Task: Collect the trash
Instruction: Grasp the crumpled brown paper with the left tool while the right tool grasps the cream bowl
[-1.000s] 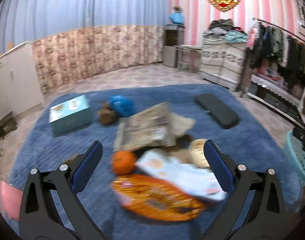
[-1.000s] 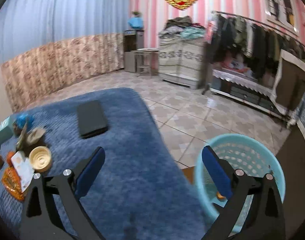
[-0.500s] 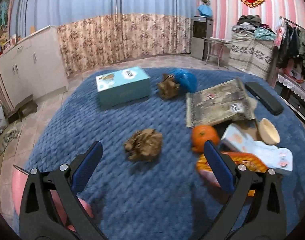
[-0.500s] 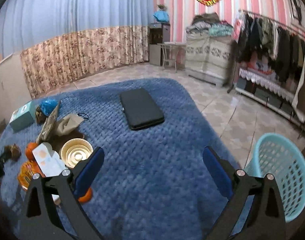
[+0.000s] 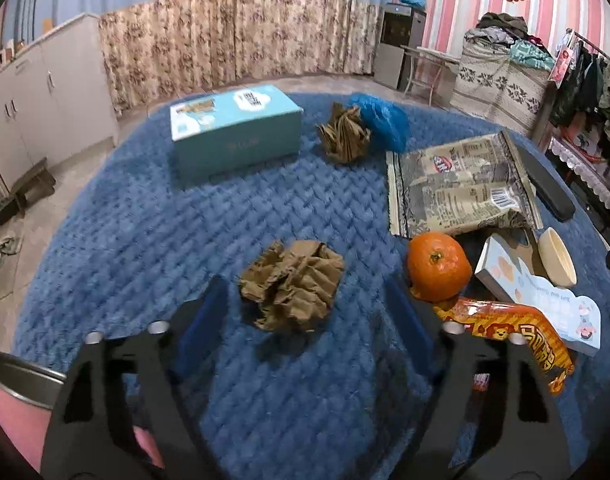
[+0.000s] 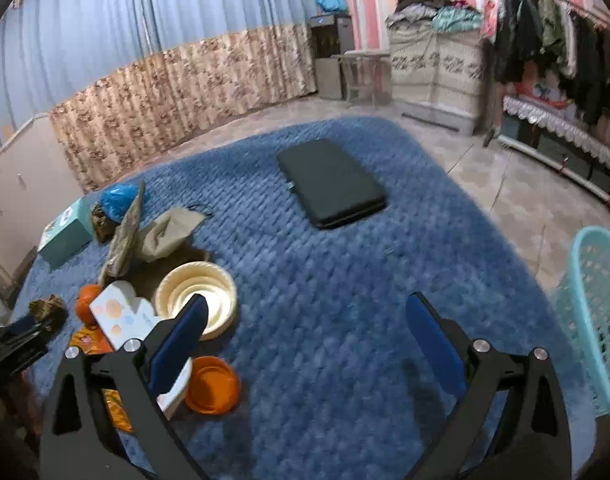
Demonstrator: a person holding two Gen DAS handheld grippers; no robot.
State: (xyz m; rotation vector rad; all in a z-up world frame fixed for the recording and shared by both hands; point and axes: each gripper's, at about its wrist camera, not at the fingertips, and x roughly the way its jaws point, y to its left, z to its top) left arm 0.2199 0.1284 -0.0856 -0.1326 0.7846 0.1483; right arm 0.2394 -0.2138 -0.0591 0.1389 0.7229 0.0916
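left gripper: jaws closing, pads clear | crumpled brown paper ball: on blue rug, between the fingertips | right gripper: jaws apart, empty

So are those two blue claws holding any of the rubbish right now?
No. The left gripper is closing around the crumpled brown paper without pressing it yet. The right gripper is open over bare rug.

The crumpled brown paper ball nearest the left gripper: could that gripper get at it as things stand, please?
Probably yes: the paper ball lies just ahead of the left gripper, whose jaws are closing, with only bare blue rug around it.
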